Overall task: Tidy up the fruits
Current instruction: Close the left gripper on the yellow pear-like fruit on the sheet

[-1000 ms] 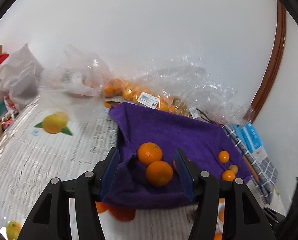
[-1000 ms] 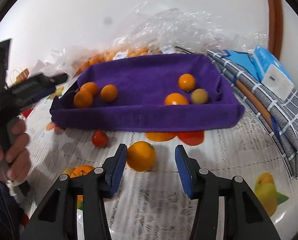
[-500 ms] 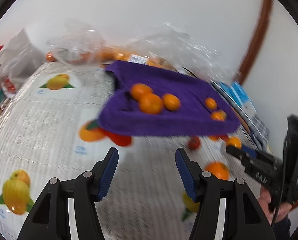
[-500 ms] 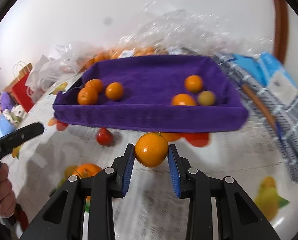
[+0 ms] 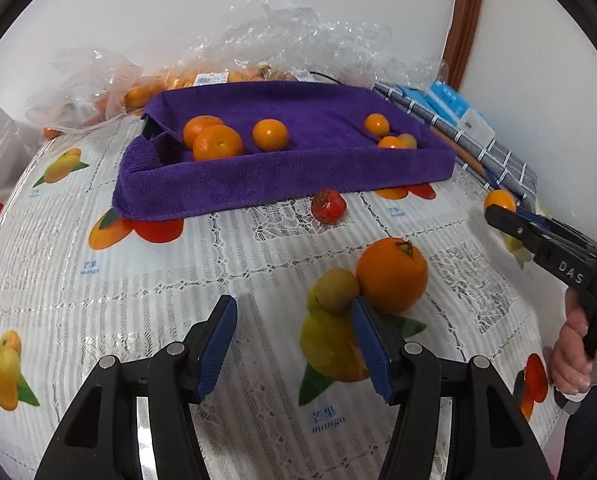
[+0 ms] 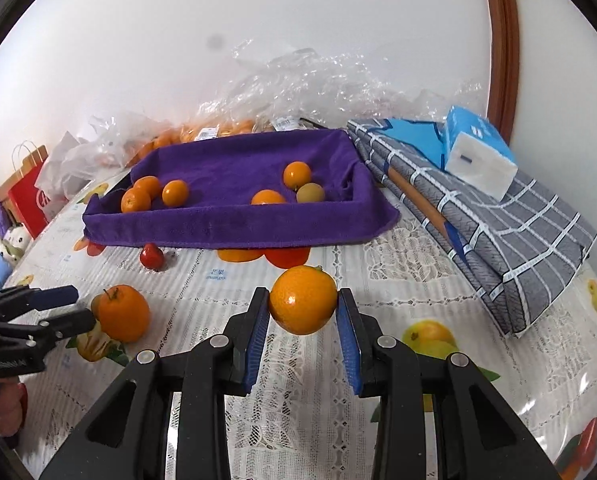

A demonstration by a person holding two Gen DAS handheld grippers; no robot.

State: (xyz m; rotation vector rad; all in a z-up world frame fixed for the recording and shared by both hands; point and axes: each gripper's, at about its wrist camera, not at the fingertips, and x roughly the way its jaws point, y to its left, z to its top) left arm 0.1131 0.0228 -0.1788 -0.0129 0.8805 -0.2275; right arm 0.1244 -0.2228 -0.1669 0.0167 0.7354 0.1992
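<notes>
A tray lined with a purple towel (image 5: 282,184) holds several oranges (image 5: 218,142) and one greenish fruit (image 6: 310,193). My left gripper (image 5: 292,312) is open and low over the tablecloth, with nothing between its fingers. Just past its right fingertip lie a small yellow-green fruit (image 5: 335,290) and a large orange (image 5: 392,272). A red fruit (image 5: 329,206) lies in front of the tray. My right gripper (image 6: 303,304) is shut on an orange (image 6: 303,300), held above the cloth in front of the tray (image 6: 238,228). The left gripper (image 6: 54,308) shows beside the large orange (image 6: 123,312).
Clear plastic bags of oranges (image 5: 202,80) lie behind the tray against the wall. A folded grey checked cloth (image 6: 498,240) with a blue tissue pack (image 6: 478,160) is right of the tray. A red paper bag (image 6: 30,200) stands far left. A person's hand (image 5: 578,344) grips the right tool.
My right gripper shut on the orange and lifted it off the cloth towards the tray. My left gripper drew back from over the tray and sank towards the loose fruit on the table.
</notes>
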